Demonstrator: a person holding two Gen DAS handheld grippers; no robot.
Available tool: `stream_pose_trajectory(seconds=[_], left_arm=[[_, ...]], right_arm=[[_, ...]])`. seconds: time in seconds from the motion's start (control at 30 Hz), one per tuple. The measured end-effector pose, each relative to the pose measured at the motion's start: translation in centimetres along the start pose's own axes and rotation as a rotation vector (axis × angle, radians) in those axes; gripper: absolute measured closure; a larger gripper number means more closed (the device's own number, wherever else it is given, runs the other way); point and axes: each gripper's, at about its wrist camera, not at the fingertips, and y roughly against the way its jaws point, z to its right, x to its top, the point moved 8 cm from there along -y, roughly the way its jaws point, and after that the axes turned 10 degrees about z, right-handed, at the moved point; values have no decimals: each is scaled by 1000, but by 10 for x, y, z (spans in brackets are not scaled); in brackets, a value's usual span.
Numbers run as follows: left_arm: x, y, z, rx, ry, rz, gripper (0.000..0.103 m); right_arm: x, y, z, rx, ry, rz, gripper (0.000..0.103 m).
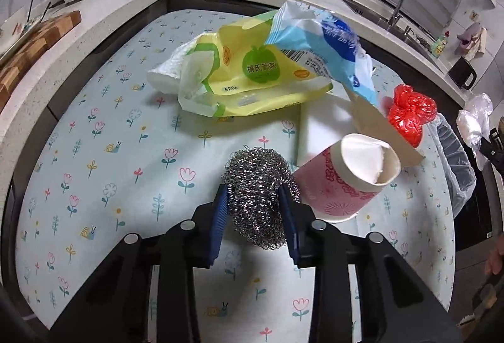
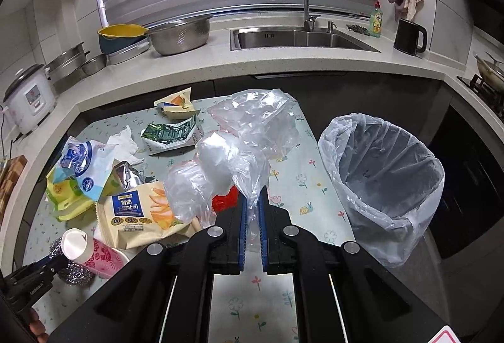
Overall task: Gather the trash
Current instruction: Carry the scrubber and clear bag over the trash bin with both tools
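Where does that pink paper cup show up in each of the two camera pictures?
Left wrist view: pink paper cup lies on its side right of centre, beside the steel wool ball.
Right wrist view: cup sits at lower left.
Shared landmark: the steel wool ball, next to the cup in both.

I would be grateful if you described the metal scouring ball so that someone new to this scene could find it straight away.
Start at the flower-print table mat in front of the kitchen counter. Near its front edge a pink paper cup lies on its side; the steel wool scourer sits right beside it, between the left gripper's blue fingers. It is the only shiny, tangled grey wire ball among paper and plastic wrappers.
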Motion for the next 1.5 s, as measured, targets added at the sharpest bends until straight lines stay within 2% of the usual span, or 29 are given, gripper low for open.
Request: stream_pose_trajectory(seconds=[0.3,0.53,0.7,1.1,1.5], left_arm=[[10,45,19,-5,-51,75,72],[26,86,58,-86,-104,151,72],[34,96,99,-146,-156,181,72],[29,72,200,-244,-283,162,72],[22,22,284,-321,-382,104,72]], right_arm=[[1,29,7,0,-18,27,96],[-2,54,20,-7,-40,49,96],[-5,67,37,-19,-60,63,96],[-23,77,87,-68,-118,55,96],[-37,45,152,-157,-199,17,96]])
